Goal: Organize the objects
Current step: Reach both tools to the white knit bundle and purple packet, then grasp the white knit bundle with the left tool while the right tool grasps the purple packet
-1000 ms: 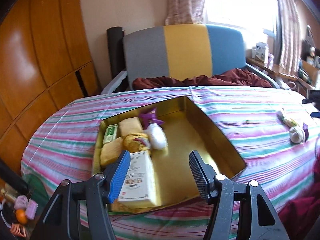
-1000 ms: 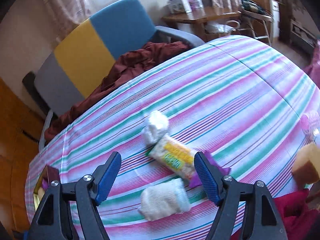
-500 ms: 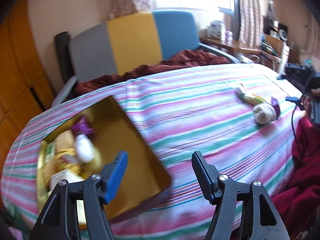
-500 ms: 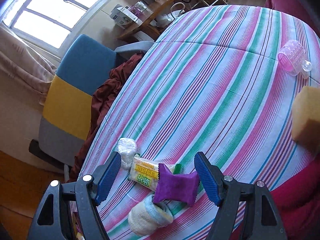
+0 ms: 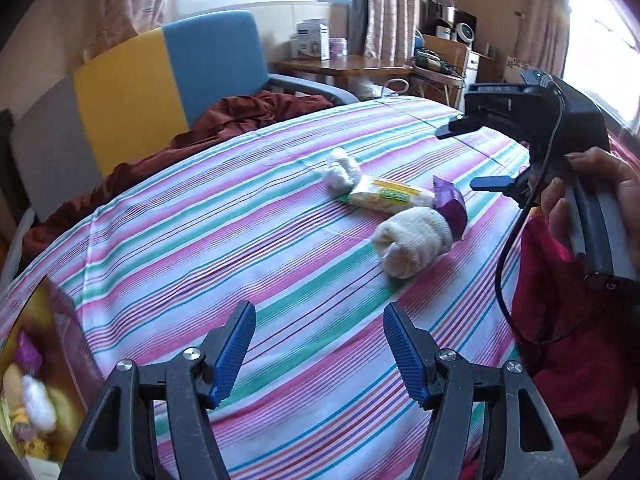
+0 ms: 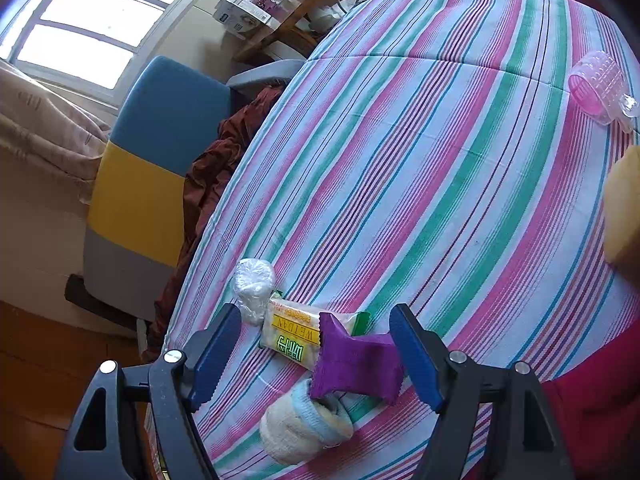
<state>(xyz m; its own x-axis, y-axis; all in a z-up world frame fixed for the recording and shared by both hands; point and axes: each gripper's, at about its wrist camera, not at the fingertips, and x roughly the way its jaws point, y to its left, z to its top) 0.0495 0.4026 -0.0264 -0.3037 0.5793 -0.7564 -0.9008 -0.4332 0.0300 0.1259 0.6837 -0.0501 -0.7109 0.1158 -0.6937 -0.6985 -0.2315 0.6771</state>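
Counter (image 6: 460, 160) under striped cloth stays mostly bare, so both arms have open room. Gold tray (image 5: 60, 320) sits at its left edge, part-filled. Rolled sock (image 6: 304, 428), snack bar (image 6: 292, 332) and purple packet (image 6: 356, 364) cluster together; right gripper (image 6: 316, 356) straddles the packet, jaws apart, likely its next pick. Left gripper (image 5: 320, 354) hovers empty, jaws apart.

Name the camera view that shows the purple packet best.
The right wrist view: the purple packet lies close, flat-on between that gripper's open fingers, its crimped ends clear. The left wrist view shows it smaller and farther off, partly behind the rolled sock.
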